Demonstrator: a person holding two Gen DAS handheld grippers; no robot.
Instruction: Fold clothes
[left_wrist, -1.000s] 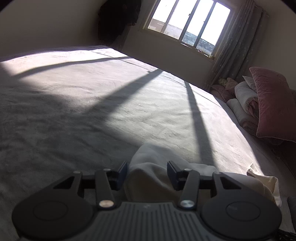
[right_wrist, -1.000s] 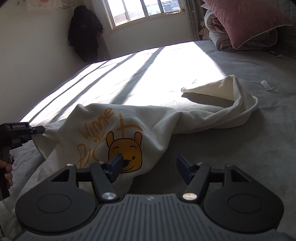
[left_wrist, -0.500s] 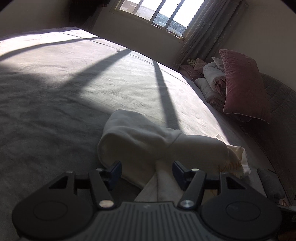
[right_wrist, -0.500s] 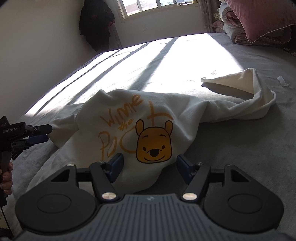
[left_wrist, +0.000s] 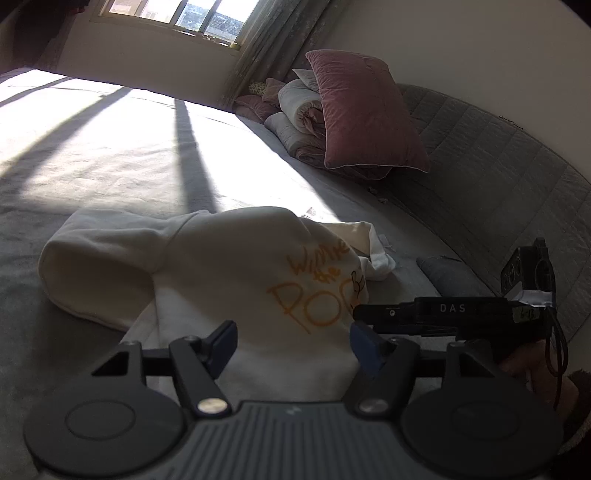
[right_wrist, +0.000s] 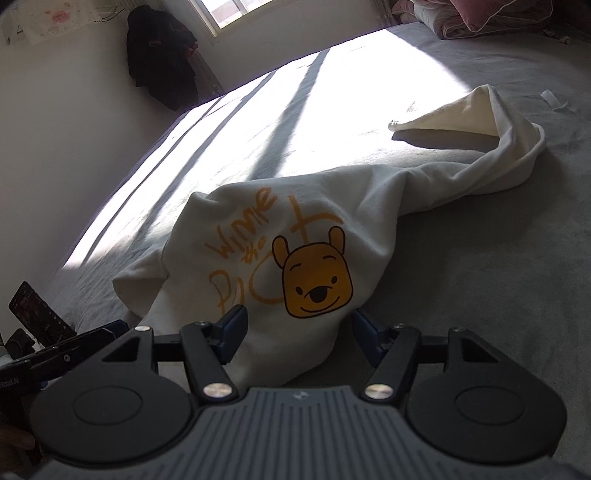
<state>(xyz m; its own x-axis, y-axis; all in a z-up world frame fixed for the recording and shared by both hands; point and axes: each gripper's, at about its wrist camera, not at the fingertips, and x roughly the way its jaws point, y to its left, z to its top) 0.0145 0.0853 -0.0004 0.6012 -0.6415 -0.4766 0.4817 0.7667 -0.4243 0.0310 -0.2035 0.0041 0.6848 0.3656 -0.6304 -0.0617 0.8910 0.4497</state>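
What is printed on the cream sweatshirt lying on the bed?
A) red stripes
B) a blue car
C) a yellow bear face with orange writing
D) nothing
C: the right wrist view shows a yellow bear face beside orange writing on the cream sweatshirt, which lies on the grey bed.

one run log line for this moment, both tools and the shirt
left tool: open | right tool: open | shirt: crumpled on bed, unfolded, print up, not gripped

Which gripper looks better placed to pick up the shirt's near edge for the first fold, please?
Probably the right gripper: its open jaws straddle the shirt's near edge below the bear print. The left gripper is open too, over plain cloth.
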